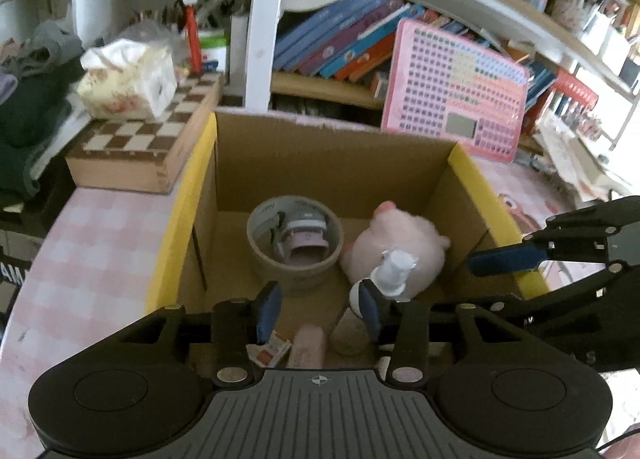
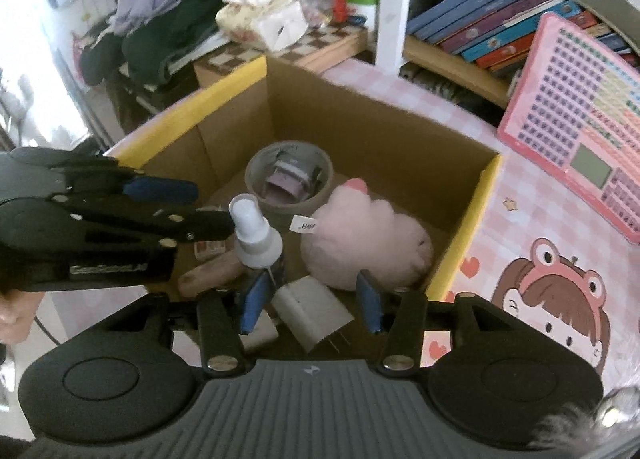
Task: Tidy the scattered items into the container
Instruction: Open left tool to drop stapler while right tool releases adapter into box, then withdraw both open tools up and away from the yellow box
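The left tool (image 1: 318, 307) hangs open over the cardboard box (image 1: 320, 155), with nothing between its pads. Just past its right finger, the spray bottle (image 1: 394, 269) sits inside the box, cap end up. It looks light, rigid and smooth, probably slippery, and is best pinched across the body below the white cap. Further right, a white plug adapter (image 2: 312, 309) lies on the box floor between the parted pads of the right tool (image 2: 310, 305), apparently untouched. It is hard and boxy, so grip its flat sides.

Both wrist views look down into box (image 1: 332, 163).
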